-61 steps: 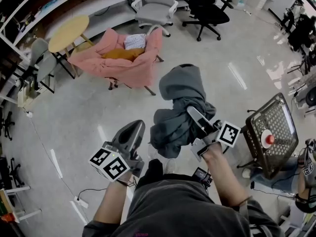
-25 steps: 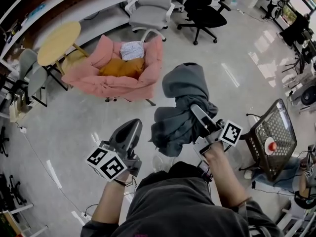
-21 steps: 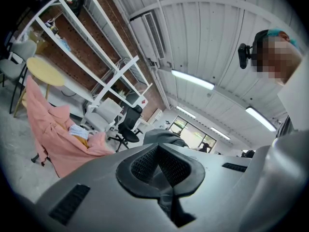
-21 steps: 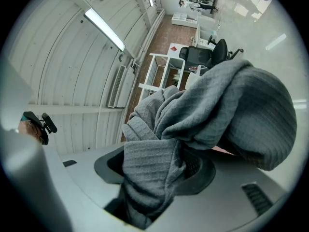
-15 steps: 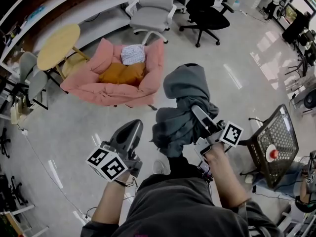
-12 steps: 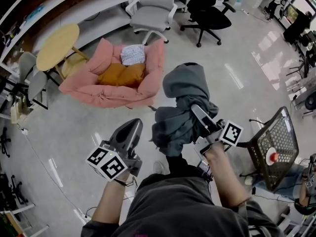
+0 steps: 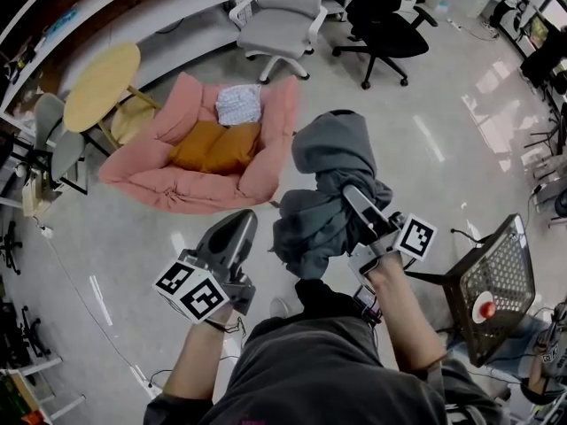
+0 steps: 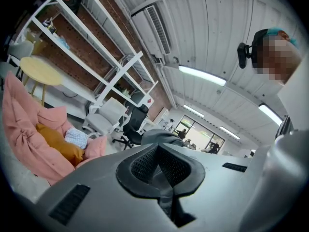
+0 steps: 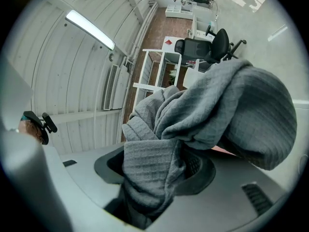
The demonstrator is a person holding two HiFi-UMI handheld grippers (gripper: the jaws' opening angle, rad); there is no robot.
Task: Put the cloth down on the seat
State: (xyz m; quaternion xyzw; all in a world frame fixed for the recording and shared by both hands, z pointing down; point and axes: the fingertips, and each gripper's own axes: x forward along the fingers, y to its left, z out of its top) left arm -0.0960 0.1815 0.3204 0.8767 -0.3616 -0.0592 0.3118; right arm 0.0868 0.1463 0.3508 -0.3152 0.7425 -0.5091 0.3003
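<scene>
A bunched grey cloth hangs from my right gripper, held up in front of me. In the right gripper view the cloth fills the jaws of that gripper, which are shut on a thick fold. My left gripper is raised beside it at the left, shut and empty; its pads meet with nothing between them. The seat, a pink padded armchair, stands on the floor ahead and left, and shows in the left gripper view too. On it lie an orange cushion and a checked cloth.
A round yellow table stands left of the armchair. A grey office chair and a black one are behind it. A black mesh basket with a red thing inside is at my right. Shelving lines the far wall.
The armchair has slid lower and nearer in the head view, and the mesh basket has drifted right and down. Both grippers and the cloth keep their places before me.
</scene>
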